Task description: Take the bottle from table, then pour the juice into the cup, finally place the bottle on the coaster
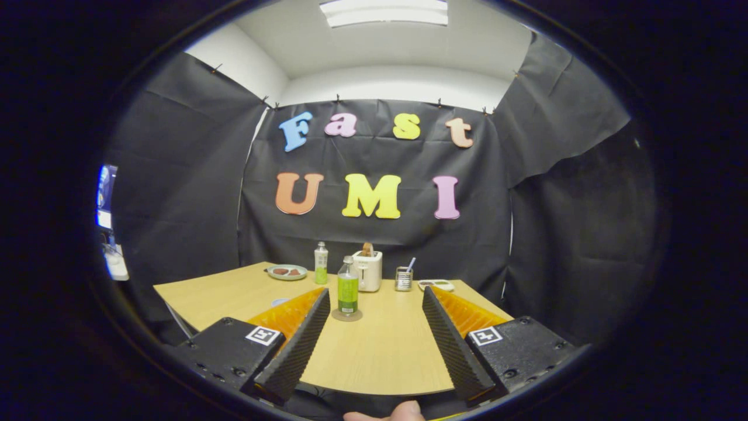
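A clear bottle (347,287) with green juice and a pale cap stands upright on a round coaster (347,316) on the wooden table (380,345). It is just ahead of my fingers, close to the left fingertip. My gripper (375,292) is open and wide, with only bare table between the fingers. A pale bluish rim (279,302) peeks over the left finger; I cannot tell what it is.
Along the table's far edge stand a second green-juice bottle (321,263), a white toaster (368,270) holding bread, a metal holder (403,279), a plate with food (286,272) and a small dish (436,285). A person's fingertip (388,414) shows behind the gripper.
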The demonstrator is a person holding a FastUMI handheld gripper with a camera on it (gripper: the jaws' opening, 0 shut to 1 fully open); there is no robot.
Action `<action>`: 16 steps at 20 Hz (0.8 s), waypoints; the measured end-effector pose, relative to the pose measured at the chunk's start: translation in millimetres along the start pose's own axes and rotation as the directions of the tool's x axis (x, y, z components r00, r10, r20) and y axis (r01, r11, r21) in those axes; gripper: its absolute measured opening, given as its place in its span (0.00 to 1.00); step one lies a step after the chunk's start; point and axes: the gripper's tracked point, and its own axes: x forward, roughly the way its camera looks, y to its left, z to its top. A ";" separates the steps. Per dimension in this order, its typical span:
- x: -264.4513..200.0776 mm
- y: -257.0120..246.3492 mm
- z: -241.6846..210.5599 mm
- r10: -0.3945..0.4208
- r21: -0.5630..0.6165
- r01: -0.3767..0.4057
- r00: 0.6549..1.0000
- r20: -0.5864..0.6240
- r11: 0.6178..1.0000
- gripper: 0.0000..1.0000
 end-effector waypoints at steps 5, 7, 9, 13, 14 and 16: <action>2.6 -4.7 -4.3 -0.007 0.031 0.007 1.000 -0.013 0.999 1.00; 5.0 -5.9 -6.6 -0.012 0.038 0.012 1.000 -0.019 0.999 1.00; 2.1 -5.4 -5.1 -0.010 0.040 0.011 1.000 -0.014 0.999 1.00; 5.8 0.3 -3.1 -0.002 0.044 0.003 1.000 -0.014 0.999 1.00; 6.9 1.3 -1.5 -0.001 0.040 0.001 1.000 -0.012 0.999 1.00; 4.3 3.7 3.1 0.003 0.036 -0.003 1.000 0.004 0.999 1.00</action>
